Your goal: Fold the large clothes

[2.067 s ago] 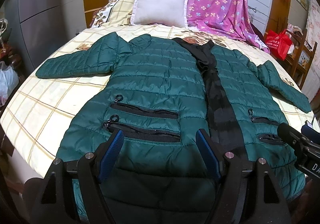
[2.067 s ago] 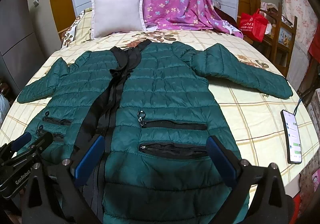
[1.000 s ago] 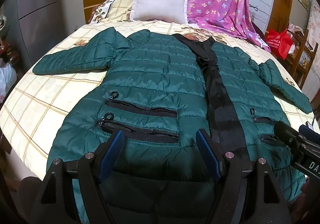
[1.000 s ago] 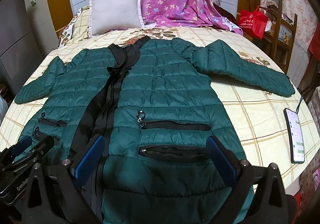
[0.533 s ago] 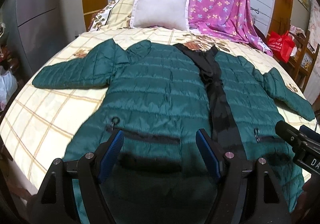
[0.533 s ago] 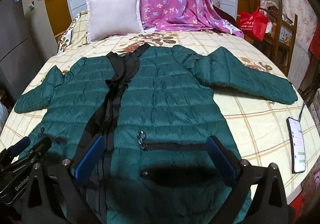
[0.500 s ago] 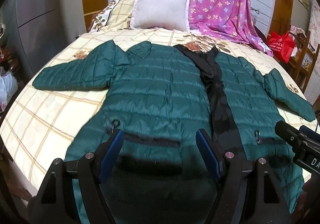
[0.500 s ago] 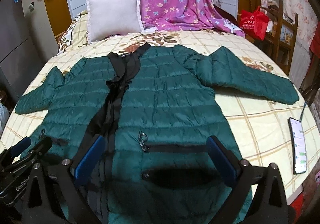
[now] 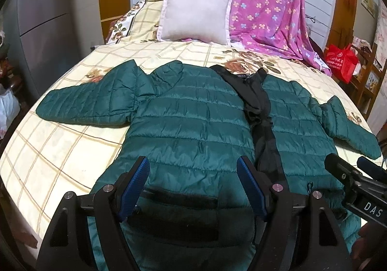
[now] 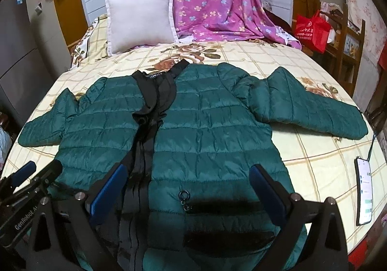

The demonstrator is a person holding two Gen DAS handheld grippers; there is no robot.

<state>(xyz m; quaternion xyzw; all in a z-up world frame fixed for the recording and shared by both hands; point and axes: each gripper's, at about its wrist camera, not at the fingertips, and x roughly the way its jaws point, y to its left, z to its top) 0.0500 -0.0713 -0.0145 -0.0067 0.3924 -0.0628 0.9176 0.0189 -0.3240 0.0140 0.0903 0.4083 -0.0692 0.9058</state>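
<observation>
A dark green quilted jacket [image 9: 191, 123] lies flat and front up on the bed, sleeves spread out, black lining showing down the open middle [image 9: 261, 113]. It also shows in the right wrist view [image 10: 212, 130]. My left gripper [image 9: 193, 186] is open and empty, above the jacket's lower left panel near a pocket. My right gripper [image 10: 188, 196] is open and empty, above the lower right panel by a zipper pull ring [image 10: 185, 196]. Each gripper shows at the edge of the other's view.
The bed [image 9: 60, 147] has a cream checked sheet. A white pillow [image 9: 196, 14] and a pink flowered blanket [image 9: 266, 4] lie at its head. A phone [image 10: 364, 196] lies near the bed's right edge. A red bag [image 10: 312, 29] and wooden shelves stand to the right.
Both grippers have drawn back and tilted up, so the jacket sits farther off in view and its hem and lower pockets are now hidden behind the fingers. Both stay open.
</observation>
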